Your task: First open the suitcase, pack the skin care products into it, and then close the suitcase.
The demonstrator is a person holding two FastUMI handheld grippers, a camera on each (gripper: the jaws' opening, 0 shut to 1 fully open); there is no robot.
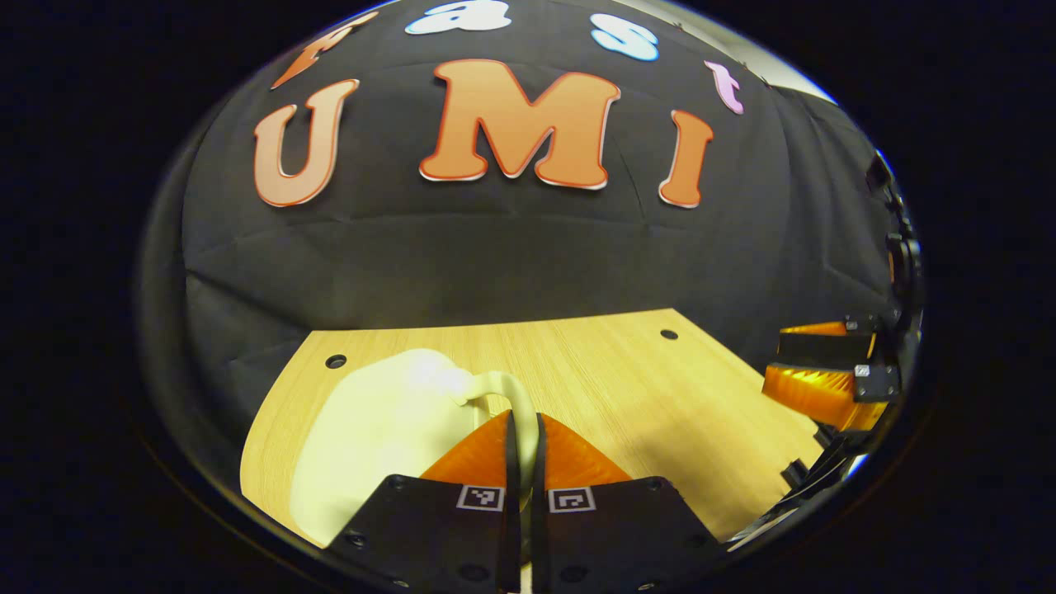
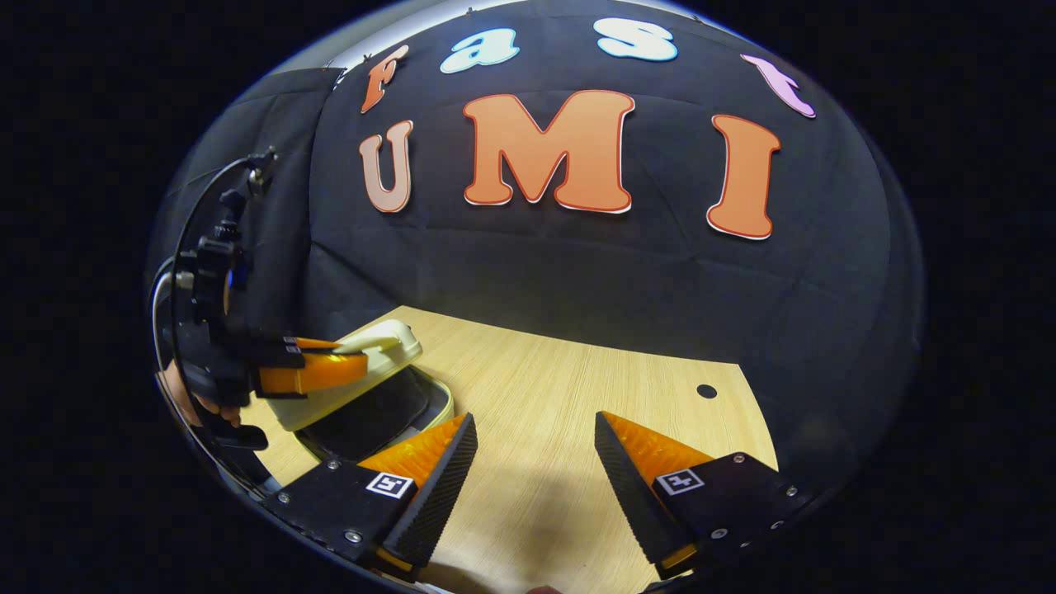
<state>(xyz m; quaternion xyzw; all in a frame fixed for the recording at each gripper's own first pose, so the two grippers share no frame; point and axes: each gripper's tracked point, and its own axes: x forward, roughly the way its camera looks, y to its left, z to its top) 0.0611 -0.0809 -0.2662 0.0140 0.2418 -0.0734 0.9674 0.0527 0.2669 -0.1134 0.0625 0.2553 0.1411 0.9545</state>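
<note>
While the suitcase (image 2: 363,375) sits at the table's (image 2: 561,396) left end, its lid (image 2: 375,351) is part-raised by the handle (image 1: 499,388).
The left gripper (image 1: 525,437) is clamped on that handle; judging by the gap, lifting in an arc about the hinge without tugging sideways should open it cleanly. The right gripper (image 2: 535,450) hovers low over bare table, fingers wide apart, level and pointing at the wall.

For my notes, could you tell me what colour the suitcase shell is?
Pale cream suitcase, clearest in the right gripper view.
</note>
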